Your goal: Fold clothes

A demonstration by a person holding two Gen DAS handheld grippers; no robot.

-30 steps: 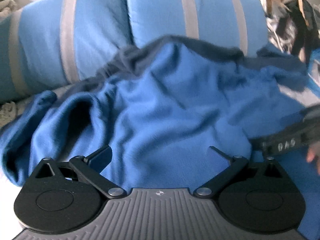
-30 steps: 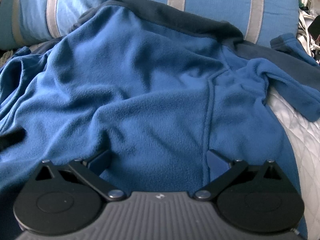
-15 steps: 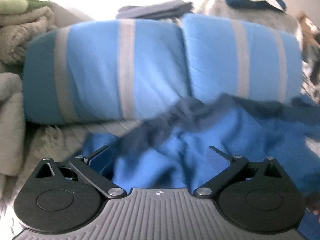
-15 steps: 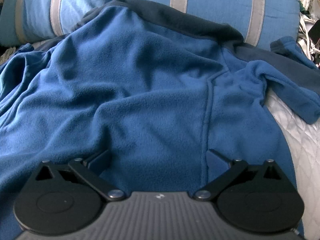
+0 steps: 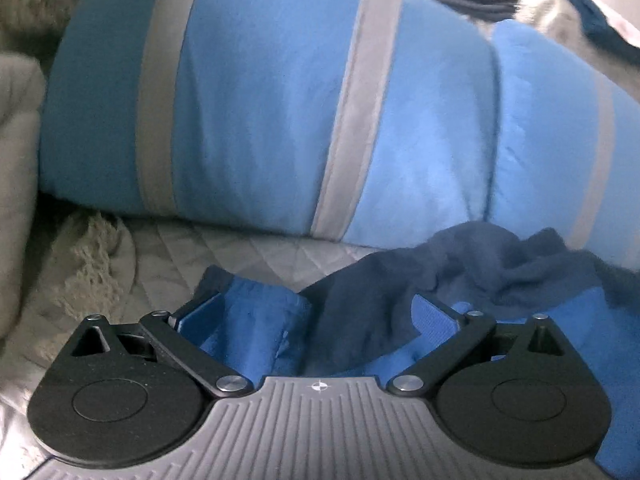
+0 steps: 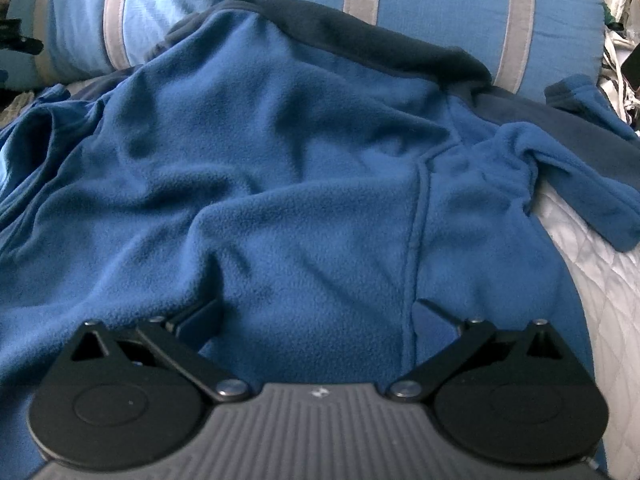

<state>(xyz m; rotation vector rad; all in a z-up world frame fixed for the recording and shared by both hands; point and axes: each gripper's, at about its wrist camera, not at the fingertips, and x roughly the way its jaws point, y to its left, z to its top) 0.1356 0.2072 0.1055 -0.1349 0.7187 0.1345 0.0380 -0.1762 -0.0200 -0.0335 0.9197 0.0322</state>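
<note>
A blue fleece jacket (image 6: pixel 304 184) with dark navy trim lies spread and rumpled on a quilted bed, its collar against the pillows. My right gripper (image 6: pixel 316 316) is open and low over the jacket's lower body, with fleece lying between the wide-apart fingers. In the left wrist view, a bunched end of the jacket (image 5: pixel 400 292), navy and blue, lies between the fingers of my left gripper (image 5: pixel 316 312), which is open over the jacket's left edge.
Two blue pillows with grey stripes (image 5: pixel 256 96) (image 6: pixel 460 4) stand behind the jacket. The grey quilted bedcover (image 5: pixel 224 252) shows at left, and white at right (image 6: pixel 600 264). A beige fringed blanket (image 5: pixel 24 152) lies at far left.
My left gripper has swung left, from over the jacket's middle to its left end near the pillows. My right gripper has hardly moved.
</note>
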